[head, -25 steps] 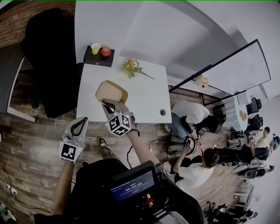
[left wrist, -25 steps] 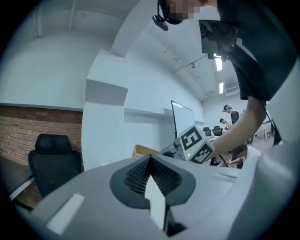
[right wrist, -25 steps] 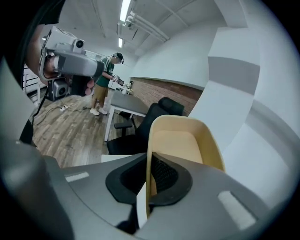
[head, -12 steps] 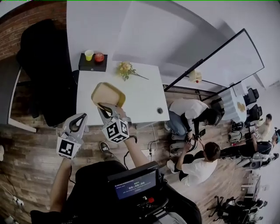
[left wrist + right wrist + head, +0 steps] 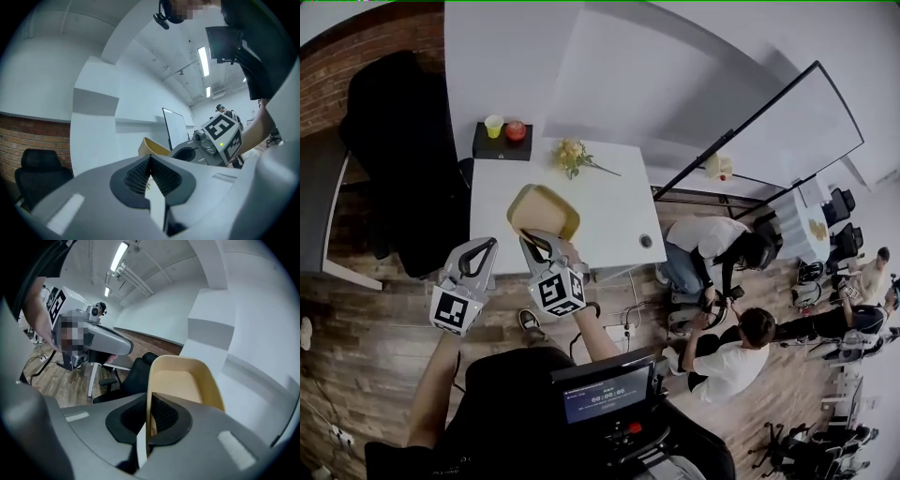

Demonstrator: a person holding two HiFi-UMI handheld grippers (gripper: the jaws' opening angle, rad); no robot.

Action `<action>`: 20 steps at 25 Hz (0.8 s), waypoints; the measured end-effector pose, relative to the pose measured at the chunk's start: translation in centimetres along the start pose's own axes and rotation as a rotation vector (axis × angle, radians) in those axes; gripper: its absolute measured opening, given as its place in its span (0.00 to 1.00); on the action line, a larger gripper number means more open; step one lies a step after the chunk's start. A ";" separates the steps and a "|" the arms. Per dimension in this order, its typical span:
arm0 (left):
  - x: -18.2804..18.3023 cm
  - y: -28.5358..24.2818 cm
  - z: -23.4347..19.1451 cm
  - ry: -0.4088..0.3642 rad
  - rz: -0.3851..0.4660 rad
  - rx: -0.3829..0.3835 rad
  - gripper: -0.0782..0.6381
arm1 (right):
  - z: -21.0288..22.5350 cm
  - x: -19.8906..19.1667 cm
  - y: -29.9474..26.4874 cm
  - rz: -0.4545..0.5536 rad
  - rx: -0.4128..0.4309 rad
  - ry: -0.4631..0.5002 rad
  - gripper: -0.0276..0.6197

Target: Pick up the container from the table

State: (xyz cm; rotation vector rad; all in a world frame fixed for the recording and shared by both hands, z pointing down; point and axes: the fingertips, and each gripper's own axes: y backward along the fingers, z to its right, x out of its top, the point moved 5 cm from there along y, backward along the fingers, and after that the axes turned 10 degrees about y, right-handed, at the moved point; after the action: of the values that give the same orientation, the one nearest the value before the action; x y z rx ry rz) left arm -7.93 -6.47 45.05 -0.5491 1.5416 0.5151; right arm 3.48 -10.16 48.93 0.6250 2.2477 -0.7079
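I have the right tongs (image 5: 148, 404) clamped on the near rim of the tan container (image 5: 180, 380). It hangs from that one edge over the white table (image 5: 614, 202) and appears clear of the surface. The left tongs (image 5: 150, 164) are pressed together on nothing, just beside. To lift well, I should hold clamp pressure, raise straight up, and keep the wrist steady so the container cannot pivot or slip.

The white table (image 5: 609, 211) stands on a wood-plank floor (image 5: 375, 319). A sprig of yellow flowers (image 5: 572, 155) lies at its 12 o'clock edge. A small dark round grommet (image 5: 648, 241) sits toward 4 o'clock. A black box (image 5: 500, 145) sits at the 11 o'clock corner.
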 end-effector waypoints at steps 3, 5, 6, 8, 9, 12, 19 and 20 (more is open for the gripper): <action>-0.3 -0.1 -0.5 -0.011 0.039 -0.002 0.11 | -0.3 0.1 0.1 -0.001 -0.003 -0.005 0.07; -0.3 0.1 -1.0 -0.011 0.051 0.006 0.11 | -0.4 0.4 -0.1 0.003 0.001 -0.007 0.07; -0.3 0.1 -1.1 -0.015 0.057 0.009 0.11 | -0.4 0.5 -0.1 0.006 0.002 -0.007 0.07; -0.4 0.3 -1.4 -0.024 0.065 0.013 0.11 | -0.5 0.8 0.0 0.011 0.003 -0.011 0.07; -0.5 0.4 -1.4 -0.023 0.066 0.016 0.11 | -0.5 0.9 0.0 0.014 0.005 -0.014 0.07; -0.5 0.5 -1.5 -0.015 0.069 0.025 0.11 | -0.6 1.1 0.2 0.019 0.010 -0.018 0.07; -1.0 0.4 -1.1 0.005 0.055 0.026 0.11 | -0.5 1.4 0.8 0.030 0.008 -0.008 0.07; -1.0 0.3 -1.0 0.010 0.052 0.026 0.11 | -0.5 1.4 0.8 0.030 0.011 -0.003 0.07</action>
State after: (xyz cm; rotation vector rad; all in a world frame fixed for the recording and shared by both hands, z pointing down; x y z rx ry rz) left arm -8.92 -6.84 46.04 -0.4930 1.5730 0.5320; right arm 2.80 -8.97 47.98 0.6616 2.2280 -0.7060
